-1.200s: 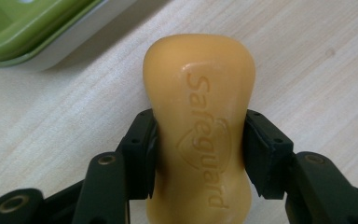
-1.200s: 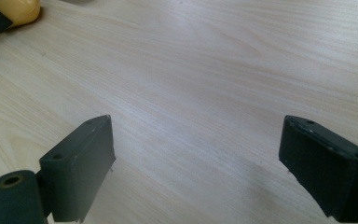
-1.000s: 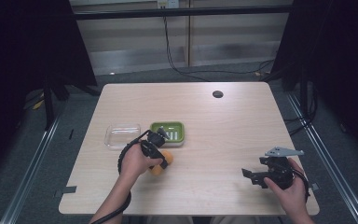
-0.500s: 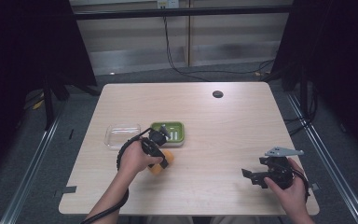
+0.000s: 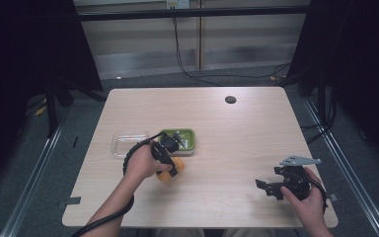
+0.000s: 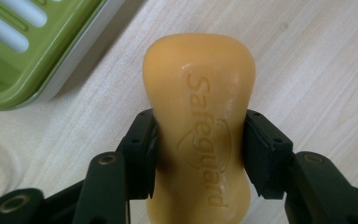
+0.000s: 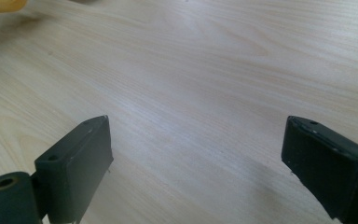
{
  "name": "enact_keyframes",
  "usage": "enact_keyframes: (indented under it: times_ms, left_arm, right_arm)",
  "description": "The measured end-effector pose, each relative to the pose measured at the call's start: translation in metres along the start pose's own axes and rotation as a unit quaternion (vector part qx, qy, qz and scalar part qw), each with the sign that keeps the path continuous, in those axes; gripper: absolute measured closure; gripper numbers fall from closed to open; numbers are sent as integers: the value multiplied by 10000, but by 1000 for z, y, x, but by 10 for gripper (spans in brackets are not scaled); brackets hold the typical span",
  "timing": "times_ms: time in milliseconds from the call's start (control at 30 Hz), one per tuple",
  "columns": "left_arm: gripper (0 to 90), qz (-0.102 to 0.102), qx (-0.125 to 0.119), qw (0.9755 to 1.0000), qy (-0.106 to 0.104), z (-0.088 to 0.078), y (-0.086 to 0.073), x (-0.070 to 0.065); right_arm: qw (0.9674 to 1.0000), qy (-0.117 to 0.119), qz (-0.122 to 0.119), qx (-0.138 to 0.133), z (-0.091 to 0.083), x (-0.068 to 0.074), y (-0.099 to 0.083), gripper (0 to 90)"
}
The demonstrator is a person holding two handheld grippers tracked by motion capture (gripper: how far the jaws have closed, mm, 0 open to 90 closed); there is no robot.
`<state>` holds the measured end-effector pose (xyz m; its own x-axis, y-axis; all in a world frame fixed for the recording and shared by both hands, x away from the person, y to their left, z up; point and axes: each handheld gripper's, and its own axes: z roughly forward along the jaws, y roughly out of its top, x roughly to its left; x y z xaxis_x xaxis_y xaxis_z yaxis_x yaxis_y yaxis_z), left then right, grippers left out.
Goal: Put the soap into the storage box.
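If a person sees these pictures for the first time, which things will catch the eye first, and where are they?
First the orange soap bar, embossed "Safeguard", clamped at its narrow waist by the left gripper near the table's front left. Just beyond it sits a green soap dish, with a clear lid to its left. At the front right, the right gripper hangs open over bare wood.

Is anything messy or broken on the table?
Nothing looks broken or spilled. The orange Safeguard soap bar is outside its green soap dish, on the table, pinched at its narrow waist by the left gripper. A clear lid lies beside the dish. The right gripper is open.
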<state>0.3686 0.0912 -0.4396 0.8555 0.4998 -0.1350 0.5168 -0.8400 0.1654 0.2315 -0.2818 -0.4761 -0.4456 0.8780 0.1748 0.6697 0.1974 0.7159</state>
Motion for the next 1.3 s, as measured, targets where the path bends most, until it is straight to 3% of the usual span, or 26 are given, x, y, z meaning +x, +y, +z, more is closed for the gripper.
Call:
enact_keyframes:
  times_ms: [167,233,300,367,400,500,567,700,800,1133,1300]
  left_arm:
    - [503,71,41,10000,-20,-5,3,0]
    - [503,209,151,9997,-12,-8,5,0]
    - [503,132,73,9999,-31,-9,7,-2]
    - [503,289,166,9994,-15,-13,9,0]
    - [503,212,80,9997,-41,-13,9,-1]
    - [503,435,192,9989,5,-15,13,-1]
    - [503,398,91,9992,-6,-15,14,-2]
    - [503,726,227,9971,11,-17,18,-1]
    - [502,686,102,9976,-72,-17,20,-2]
    - [503,924,146,9956,-94,-25,27,0]
    - [502,898,121,9958,-116,-29,30,1]
  right_arm:
    - [10000,-3,-1,2,0,0,0,84]
    - [10000,-10,-13,-12,0,0,0,84]
    - [10000,-50,-3,-38,-1,0,0,84]
    - [10000,-42,-5,-35,-1,0,0,84]
    - [10000,-54,-14,-51,-1,0,0,84]
    - [10000,-36,-17,-31,0,-1,0,84]
    - [10000,-28,-8,-21,0,0,0,84]
    - [10000,-25,-18,-20,0,-1,0,84]
    - [10000,-40,3,-28,-1,-1,0,84]
    - [10000,-2,-12,28,1,0,0,84]
    - [10000,9,1,11,0,-2,0,84]
